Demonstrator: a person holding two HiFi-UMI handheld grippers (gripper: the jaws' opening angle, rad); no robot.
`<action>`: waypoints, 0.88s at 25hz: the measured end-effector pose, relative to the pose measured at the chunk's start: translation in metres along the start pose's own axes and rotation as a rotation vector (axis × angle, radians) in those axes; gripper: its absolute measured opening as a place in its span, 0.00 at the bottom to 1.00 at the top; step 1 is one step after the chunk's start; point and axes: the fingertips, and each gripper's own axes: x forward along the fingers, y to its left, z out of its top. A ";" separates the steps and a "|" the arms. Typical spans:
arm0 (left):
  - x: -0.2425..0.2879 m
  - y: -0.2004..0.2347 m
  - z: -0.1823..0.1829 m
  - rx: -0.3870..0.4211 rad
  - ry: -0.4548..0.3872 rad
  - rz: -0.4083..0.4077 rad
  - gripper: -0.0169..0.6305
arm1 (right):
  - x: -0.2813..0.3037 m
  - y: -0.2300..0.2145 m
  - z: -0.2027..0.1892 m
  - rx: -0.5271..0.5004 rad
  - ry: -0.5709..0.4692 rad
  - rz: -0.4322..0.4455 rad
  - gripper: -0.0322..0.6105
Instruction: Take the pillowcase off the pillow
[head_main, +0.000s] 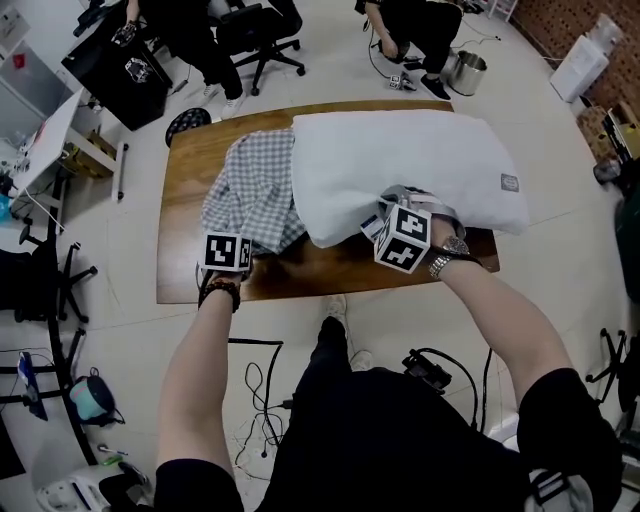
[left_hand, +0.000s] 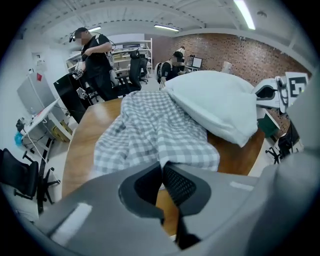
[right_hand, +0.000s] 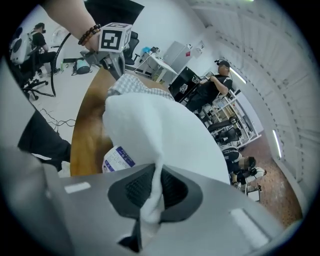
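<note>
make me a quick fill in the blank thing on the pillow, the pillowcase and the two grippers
1. The left gripper is shut on the pillowcase, whose pattern is ____.
2. The right gripper is shut on the pillow, whose colour is ____.
3. Both lie on a table made of ____.
4. In the head view the pillowcase lies to the pillow's ____.

Missing words: checked; white; wood; left.

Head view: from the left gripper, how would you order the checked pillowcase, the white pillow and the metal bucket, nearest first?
1. checked pillowcase: left on the table, pinched by left gripper.
2. white pillow: right on the table.
3. metal bucket: well beyond the table.
</note>
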 end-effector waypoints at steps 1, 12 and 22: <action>-0.003 0.005 -0.002 -0.008 0.003 0.010 0.04 | -0.002 0.001 -0.002 0.002 0.007 0.005 0.08; -0.025 -0.027 0.013 0.034 -0.078 0.002 0.32 | -0.044 0.041 0.025 -0.034 -0.054 0.169 0.41; -0.041 -0.067 0.056 0.077 -0.182 -0.073 0.43 | -0.061 0.015 0.049 0.025 -0.139 0.185 0.41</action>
